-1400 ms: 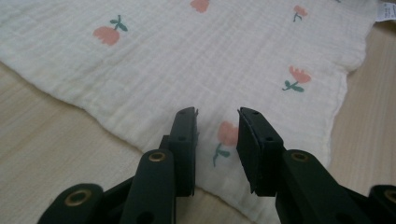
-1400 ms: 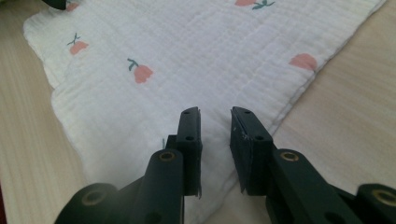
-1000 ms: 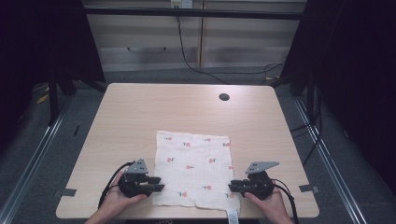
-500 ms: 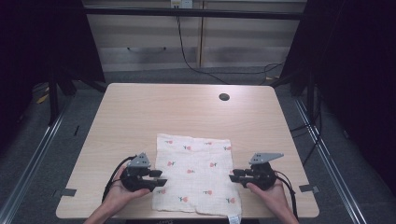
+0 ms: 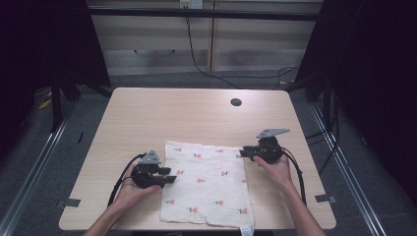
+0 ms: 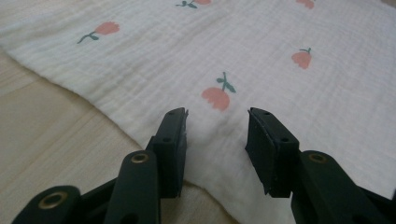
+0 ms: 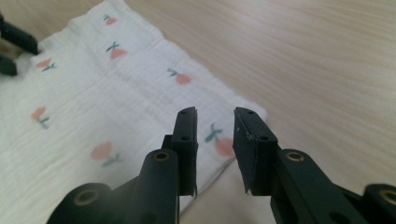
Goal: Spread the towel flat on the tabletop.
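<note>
A white cloth printed with small red flowers lies spread flat on the near half of the wooden table. My left gripper rests at the cloth's left edge; its jaws have just been opening. In the left gripper view the cloth lies under and ahead of the left gripper, which is open and pinches no fabric. My right gripper hovers at the far right corner; its jaws opened, then closed slightly. That right gripper stands open above the cloth corner, gripping nothing.
A dark round hole sits in the table's far right part. A small tag hangs from the cloth at the table's near edge. The left gripper's jaws appear at the top left of the right gripper view. Cables lie on the floor behind.
The right hand moved from the cloth's near right corner up to its far right corner. The left hand slid a little farther along the left edge. Both jaws stand wider.
</note>
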Motion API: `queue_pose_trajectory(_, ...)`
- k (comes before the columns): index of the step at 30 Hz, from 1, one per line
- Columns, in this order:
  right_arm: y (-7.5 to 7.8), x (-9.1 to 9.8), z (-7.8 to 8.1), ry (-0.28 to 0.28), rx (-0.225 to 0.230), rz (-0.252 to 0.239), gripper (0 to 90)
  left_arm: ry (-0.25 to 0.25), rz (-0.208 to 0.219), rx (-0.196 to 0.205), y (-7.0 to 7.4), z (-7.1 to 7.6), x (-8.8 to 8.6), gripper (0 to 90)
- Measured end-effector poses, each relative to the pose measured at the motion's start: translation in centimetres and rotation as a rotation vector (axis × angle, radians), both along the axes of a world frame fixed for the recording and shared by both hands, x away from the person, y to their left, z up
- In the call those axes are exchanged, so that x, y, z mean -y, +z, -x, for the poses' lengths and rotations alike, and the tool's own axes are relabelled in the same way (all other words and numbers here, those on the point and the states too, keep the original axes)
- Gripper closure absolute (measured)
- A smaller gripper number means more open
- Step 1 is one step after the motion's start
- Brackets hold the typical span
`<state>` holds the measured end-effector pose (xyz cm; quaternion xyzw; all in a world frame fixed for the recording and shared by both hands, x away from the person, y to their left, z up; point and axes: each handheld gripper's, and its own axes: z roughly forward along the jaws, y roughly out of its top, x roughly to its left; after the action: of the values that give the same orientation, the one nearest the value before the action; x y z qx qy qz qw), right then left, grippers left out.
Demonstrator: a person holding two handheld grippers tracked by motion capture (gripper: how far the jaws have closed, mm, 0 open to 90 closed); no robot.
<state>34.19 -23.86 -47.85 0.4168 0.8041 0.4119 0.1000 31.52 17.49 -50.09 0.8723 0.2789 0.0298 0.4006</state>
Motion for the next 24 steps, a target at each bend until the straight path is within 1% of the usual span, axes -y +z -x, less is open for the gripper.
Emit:
queue_pose_trajectory(1,-0.3,0.0,-0.6,-0.014,-0.004,0.002,70.8,0.001,0.003,-0.006,0.0,-0.1,-0.1,57.6)
queue_pose_trajectory(2,-0.5,0.0,-1.1,-0.014,-0.007,0.007,70.4,0.002,0.006,-0.003,-0.1,-0.1,-0.2,57.6)
queue_pose_trajectory(4,-0.9,0.0,-2.1,-0.039,-0.015,0.037,69.1,0.006,-0.001,0.011,-0.1,0.0,-0.2,58.2)
queue_pose_trajectory(6,-1.4,0.2,-2.9,-0.045,-0.032,-0.006,68.0,0.002,-0.001,0.012,-0.1,0.0,-0.2,58.4)
queue_pose_trajectory(7,-1.7,0.1,-3.1,-0.052,-0.033,-0.002,67.6,0.002,0.001,0.013,-0.1,0.0,-0.3,58.4)
queue_pose_trajectory(8,-1.7,0.1,-3.1,-0.052,-0.033,-0.002,67.6,0.002,0.001,0.013,-0.1,0.0,-0.3,58.4)
queue_pose_trajectory(9,-2.1,-0.3,-3.4,-0.046,-0.043,0.022,66.8,0.001,0.002,0.014,-0.1,0.0,-0.3,58.4)
queue_pose_trajectory(10,-2.3,-0.4,-3.4,-0.040,-0.039,0.029,66.4,0.003,0.003,0.014,-0.1,0.0,-0.3,58.4)
queue_pose_trajectory(12,-2.4,-0.6,-3.5,-0.045,-0.047,0.039,66.2,0.002,0.004,0.016,-0.2,-0.1,-0.4,58.5)
queue_pose_trajectory(14,-2.5,-0.7,-3.6,-0.045,-0.043,0.034,66.9,0.000,0.005,0.018,-0.2,0.0,-0.4,58.4)
queue_pose_trajectory(16,-2.5,-0.8,-3.6,-0.048,-0.045,0.042,67.3,0.003,0.007,0.018,-0.2,0.0,-0.4,58.5)
queue_pose_trajectory(18,-2.7,-0.9,-3.6,-0.032,-0.050,0.040,68.3,0.006,0.012,0.022,-0.3,0.0,-0.4,58.8)
queue_pose_trajectory(19,-2.7,-1.0,-3.5,-0.031,-0.048,0.049,70.4,0.011,0.017,0.020,-0.3,0.0,-0.4,58.8)
queue_pose_trajectory(21,-2.7,-1.1,-3.5,-0.029,-0.055,0.049,76.6,0.012,0.018,0.018,-0.3,-0.1,-0.5,58.8)
queue_pose_trajectory(23,-2.7,-1.0,-3.5,-0.034,-0.053,0.041,84.1,0.013,0.016,0.020,-0.3,0.0,-0.5,58.8)
queue_pose_trajectory(24,-2.7,-1.0,-3.4,-0.044,-0.055,0.032,85.6,0.012,0.016,0.023,-0.3,0.0,-0.4,58.8)
